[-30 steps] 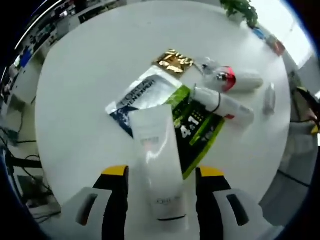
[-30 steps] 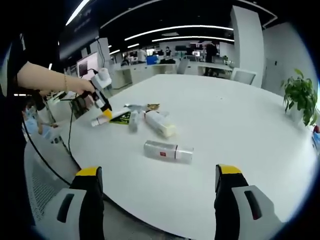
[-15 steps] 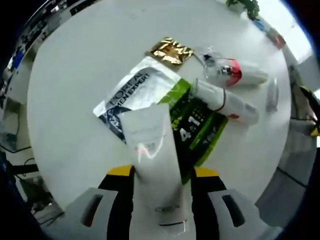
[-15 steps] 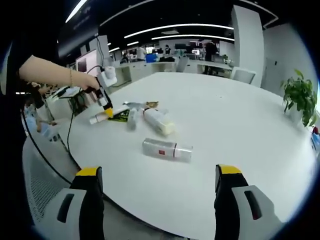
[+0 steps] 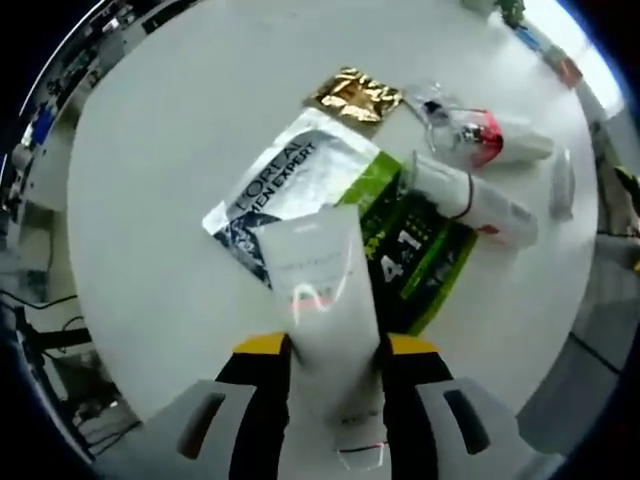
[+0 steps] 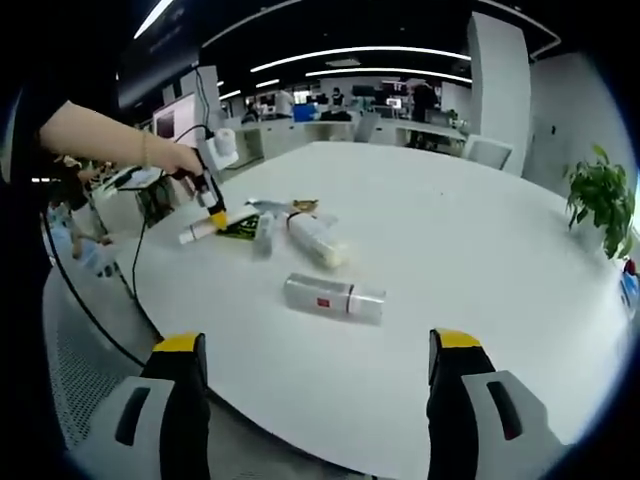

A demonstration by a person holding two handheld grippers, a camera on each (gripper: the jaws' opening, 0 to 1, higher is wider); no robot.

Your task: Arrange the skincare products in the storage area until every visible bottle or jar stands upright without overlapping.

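A white tube (image 5: 322,290) lies flat on the white table (image 5: 150,200), its crimped end over a white, green and black sachet (image 5: 300,180). My left gripper (image 5: 335,350) is shut on the tube, yellow-tipped jaws pressing both sides. Beyond lie a gold sachet (image 5: 355,95), a white bottle (image 5: 470,195), a red-capped bottle in clear wrap (image 5: 485,140) and a small clear bottle (image 5: 562,185). In the right gripper view a hand holds the left gripper (image 6: 212,212) on the tube (image 6: 197,234). My right gripper (image 6: 315,360) stands open, short of a clear red-labelled bottle (image 6: 335,298) lying flat.
A white bottle (image 6: 318,243) and a small bottle (image 6: 265,235) lie on their sides near the sachets. The round table's near edge (image 6: 300,440) runs between my right jaws. A potted plant (image 6: 600,195) stands at the far right. Office desks fill the background.
The left jaws have come together from either side of the white tube and now grip it. The right gripper has hardly moved.
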